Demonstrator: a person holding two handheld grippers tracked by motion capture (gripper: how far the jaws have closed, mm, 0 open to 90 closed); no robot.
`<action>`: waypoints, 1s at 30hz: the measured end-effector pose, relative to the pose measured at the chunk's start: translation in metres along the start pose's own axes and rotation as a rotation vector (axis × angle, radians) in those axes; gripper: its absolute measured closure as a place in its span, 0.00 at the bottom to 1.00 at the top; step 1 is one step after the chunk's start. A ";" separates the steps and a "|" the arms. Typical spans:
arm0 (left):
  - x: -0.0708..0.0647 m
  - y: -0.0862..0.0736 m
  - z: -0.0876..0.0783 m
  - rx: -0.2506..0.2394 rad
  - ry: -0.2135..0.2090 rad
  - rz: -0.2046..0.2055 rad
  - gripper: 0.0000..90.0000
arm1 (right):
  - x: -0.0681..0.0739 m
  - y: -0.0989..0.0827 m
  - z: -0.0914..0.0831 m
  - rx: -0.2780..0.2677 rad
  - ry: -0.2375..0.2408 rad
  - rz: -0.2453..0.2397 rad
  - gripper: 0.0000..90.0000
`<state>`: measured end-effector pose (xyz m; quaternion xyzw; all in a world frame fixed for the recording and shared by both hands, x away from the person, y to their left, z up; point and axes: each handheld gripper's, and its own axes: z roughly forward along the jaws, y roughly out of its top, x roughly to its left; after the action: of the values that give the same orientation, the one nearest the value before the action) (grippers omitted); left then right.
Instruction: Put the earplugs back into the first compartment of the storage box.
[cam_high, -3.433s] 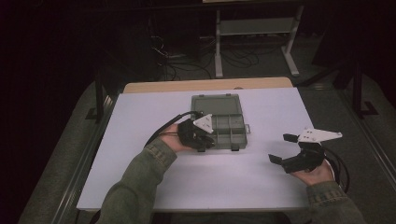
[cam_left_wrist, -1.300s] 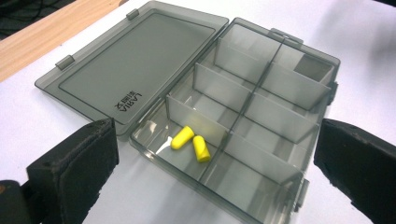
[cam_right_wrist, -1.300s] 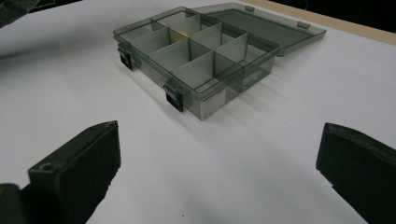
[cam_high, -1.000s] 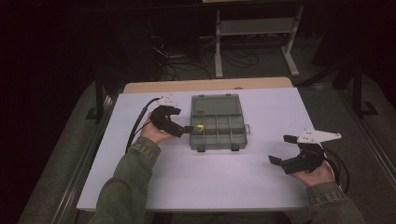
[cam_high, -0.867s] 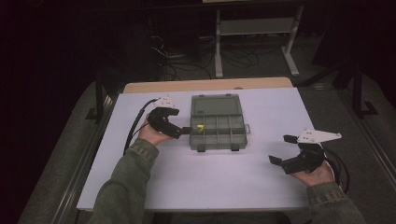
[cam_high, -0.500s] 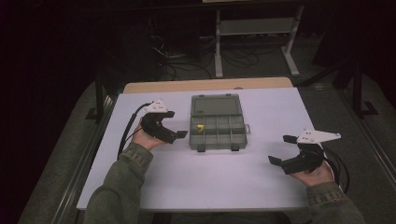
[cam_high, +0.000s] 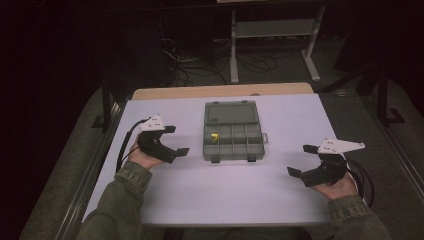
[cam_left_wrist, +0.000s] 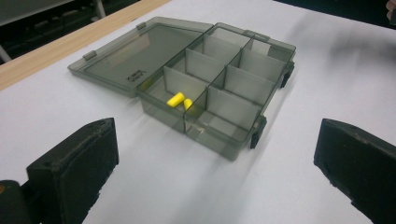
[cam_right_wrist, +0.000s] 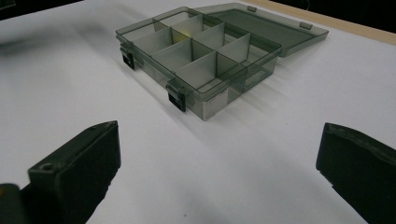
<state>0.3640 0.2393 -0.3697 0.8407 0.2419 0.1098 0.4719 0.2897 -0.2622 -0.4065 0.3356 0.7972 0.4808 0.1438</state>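
1. A smoky translucent organiser box (cam_high: 233, 141) lies on the white table (cam_high: 225, 195) with its lid (cam_high: 231, 112) folded flat open on the far side, ahead of both pairs of black jaws and apart from them.
2. Two small yellow pieces (cam_left_wrist: 180, 101) lie touching each other in one near-corner compartment, the one closest to the left gripper's jaws; in the high view they read as a single yellow speck (cam_high: 214, 136), and in the right gripper view only a faint yellow tint shows through the dividers (cam_right_wrist: 186, 32).
3. The other compartments look bare, though the tinted walls make their floors hard to read.
4. Two dark latches (cam_right_wrist: 176, 100) sit on the box's front wall, facing the right gripper's jaws.
5. The left gripper (cam_high: 176, 140) sits just left of the box, its jaws spread wide with nothing between them; its view cuts off both jaws at the frame edges.
6. The right gripper (cam_high: 303, 160) rests well right of the box, near the table's front edge, jaws likewise wide and holding nothing.
7. A wooden strip (cam_high: 222, 91) borders the table's far edge; beyond it the room is too dark to make out.
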 end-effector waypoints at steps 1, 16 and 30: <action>0.000 -0.002 -0.003 -0.004 0.000 -0.004 0.00 | 0.000 0.000 0.000 0.001 -0.001 0.000 0.00; -0.008 -0.036 -0.037 -0.085 0.052 -0.021 0.00 | 0.000 0.000 0.001 0.004 0.002 0.001 0.00; -0.010 -0.059 -0.064 -0.173 0.132 -0.059 0.00 | 0.000 0.000 0.001 0.005 0.004 0.002 0.00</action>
<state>0.3114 0.3076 -0.3849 0.7802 0.2867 0.1716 0.5288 0.2896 -0.2617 -0.4072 0.3356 0.7985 0.4796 0.1407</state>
